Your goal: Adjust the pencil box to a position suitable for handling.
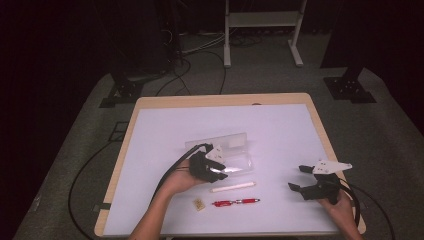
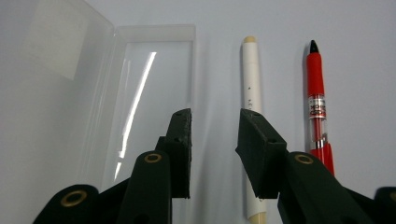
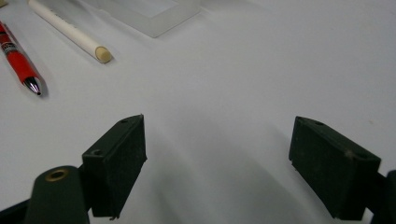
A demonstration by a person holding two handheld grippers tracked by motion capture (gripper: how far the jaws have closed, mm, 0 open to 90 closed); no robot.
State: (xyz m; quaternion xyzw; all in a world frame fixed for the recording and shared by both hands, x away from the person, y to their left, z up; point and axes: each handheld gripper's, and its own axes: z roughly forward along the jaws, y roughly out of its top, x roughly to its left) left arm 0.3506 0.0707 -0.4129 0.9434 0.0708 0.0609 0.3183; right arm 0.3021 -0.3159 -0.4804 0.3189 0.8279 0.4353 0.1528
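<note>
Black, the left tongs (image 1: 226,173) hang over the near edge of the clear plastic case (image 1: 235,150), close above the surface (image 1: 280,130). In the left gripper view the two jaws stand partly apart with nothing between them: released, pads touching no object. Bare surface shows through the gap. One jaw overlaps the transparent tray of the case (image 2: 154,84); the other overlaps the white stick (image 2: 252,88), which runs lengthwise beneath it with a tan tip at each end.

The right tongs (image 1: 298,178) are held near the right edge of the surface, well apart from the writing items. In the right gripper view their jaws stand wide apart over bare white surface, released and grasping nothing.

Item positions, high view:
- Clear plastic case: centre of the surface, open, lid laid flat on the far side of the tray.
- White stick (image 1: 233,187): just in front of the case, parallel to its long edge.
- Red pen (image 1: 236,202): nearer the person than the stick, parallel to it, not touching it.
- Small tan piece (image 1: 199,204): left of the pen, near it, apart from it; what it is cannot be told.

In the right gripper view the pen's metal tip (image 3: 32,85) and the stick's tan end (image 3: 102,54) point toward the camera, with a corner of the case (image 3: 159,18) behind them
</note>
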